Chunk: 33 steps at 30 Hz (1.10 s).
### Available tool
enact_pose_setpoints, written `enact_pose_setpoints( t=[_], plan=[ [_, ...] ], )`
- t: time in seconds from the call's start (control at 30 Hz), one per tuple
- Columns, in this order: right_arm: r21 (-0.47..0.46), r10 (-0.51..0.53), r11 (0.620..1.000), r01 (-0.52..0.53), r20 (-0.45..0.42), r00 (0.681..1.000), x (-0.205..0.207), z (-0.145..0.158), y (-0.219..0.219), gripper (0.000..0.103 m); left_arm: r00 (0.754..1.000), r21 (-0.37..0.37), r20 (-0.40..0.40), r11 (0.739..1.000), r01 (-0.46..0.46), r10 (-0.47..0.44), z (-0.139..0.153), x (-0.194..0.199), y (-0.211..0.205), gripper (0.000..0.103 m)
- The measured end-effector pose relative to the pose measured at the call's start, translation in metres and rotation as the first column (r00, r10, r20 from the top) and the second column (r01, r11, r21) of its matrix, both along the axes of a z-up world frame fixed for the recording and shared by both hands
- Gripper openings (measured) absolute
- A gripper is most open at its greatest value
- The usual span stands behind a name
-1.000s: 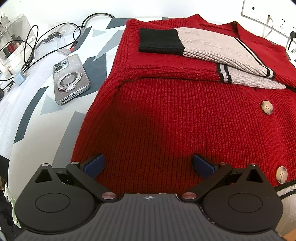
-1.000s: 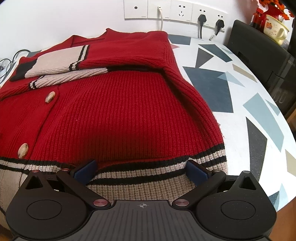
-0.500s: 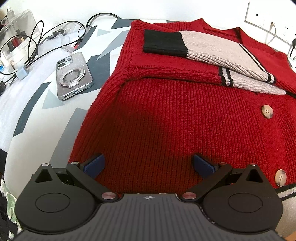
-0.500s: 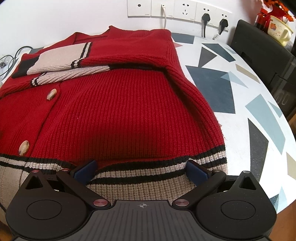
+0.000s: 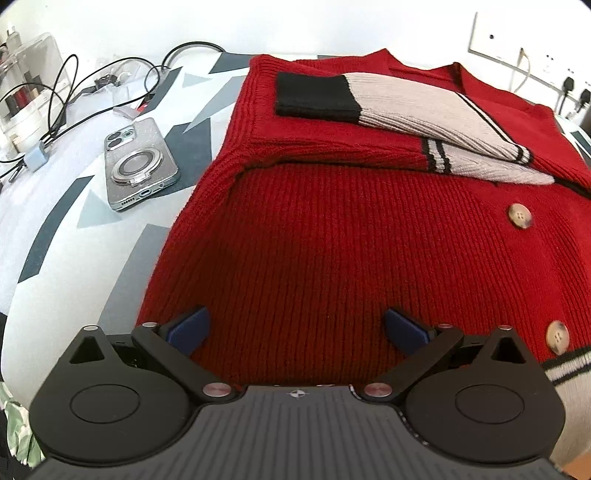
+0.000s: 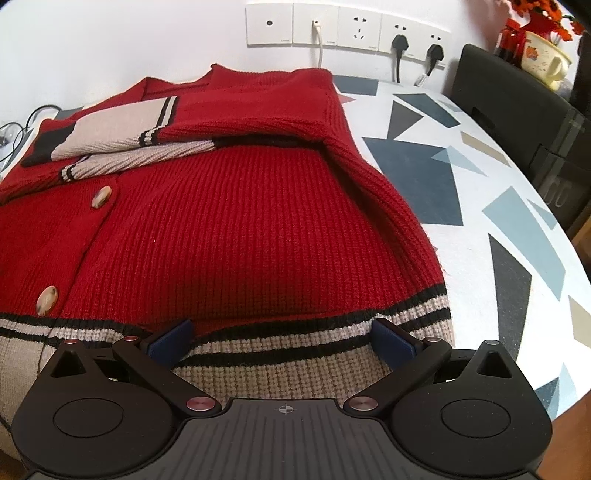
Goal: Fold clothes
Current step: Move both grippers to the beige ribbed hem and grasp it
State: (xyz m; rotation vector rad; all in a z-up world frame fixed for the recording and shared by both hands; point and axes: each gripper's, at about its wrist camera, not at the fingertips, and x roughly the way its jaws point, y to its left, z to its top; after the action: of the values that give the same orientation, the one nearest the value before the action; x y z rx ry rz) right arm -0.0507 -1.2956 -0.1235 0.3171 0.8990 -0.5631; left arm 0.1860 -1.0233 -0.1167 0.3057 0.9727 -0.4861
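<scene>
A red knit cardigan (image 5: 351, 240) with beige and black striped trim lies flat on the patterned table, both sleeves folded across its chest. It also shows in the right wrist view (image 6: 229, 229). My left gripper (image 5: 297, 328) is open and empty, just above the cardigan's lower left part. My right gripper (image 6: 280, 341) is open and empty, over the striped hem (image 6: 295, 354) at the lower right corner. Brown buttons (image 5: 519, 216) run down the front.
A phone (image 5: 138, 162) lies left of the cardigan, with cables (image 5: 55, 107) and a clear organizer (image 5: 26, 81) behind it. A black box (image 6: 517, 125) and a mug (image 6: 543, 59) stand at the right. Wall sockets (image 6: 347, 27) are at the back.
Both grippers have drifted slightly, so the cardigan sits a little lower in the views. Both stay open. The cardigan has not moved.
</scene>
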Motion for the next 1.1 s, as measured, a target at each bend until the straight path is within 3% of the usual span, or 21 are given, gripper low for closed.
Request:
enact_pose_setpoints(
  t=[0.13,0.33,0.63,0.73,0.87,1.1],
  plan=[
    [-0.004,-0.038,0.999,0.038,-0.011,0.999,0.002,0.001,0.003,0.102,0.999,-0.019,-0.051,1.000,0.009,-0.010,0.005,-0.003,0.008,0.103],
    [0.009,-0.042,0.999,0.042,-0.036,0.998,0.007,0.002,0.000,0.102,0.998,-0.140,-0.047,0.990,0.022,-0.029,0.019,-0.016,0.043,0.103],
    [-0.001,-0.084,0.996,0.084,-0.022,0.996,0.009,0.006,0.005,0.102,1.000,-0.106,-0.021,0.994,0.015,-0.017,0.011,-0.007,0.085,0.102],
    [-0.007,-0.095,0.995,0.095,0.051,0.994,0.004,0.017,0.008,0.102,0.998,-0.140,-0.058,0.990,0.013,-0.021,0.010,-0.001,0.097,0.102],
    [-0.035,-0.189,0.980,0.198,0.167,0.968,-0.017,0.029,0.002,0.102,0.993,-0.191,-0.114,0.981,0.007,-0.030,0.005,0.004,0.113,0.102],
    [0.038,-0.335,0.942,0.333,0.098,0.937,-0.043,0.004,-0.017,0.102,0.991,-0.148,-0.087,0.985,0.090,-0.103,-0.006,-0.003,0.113,0.103]
  ],
)
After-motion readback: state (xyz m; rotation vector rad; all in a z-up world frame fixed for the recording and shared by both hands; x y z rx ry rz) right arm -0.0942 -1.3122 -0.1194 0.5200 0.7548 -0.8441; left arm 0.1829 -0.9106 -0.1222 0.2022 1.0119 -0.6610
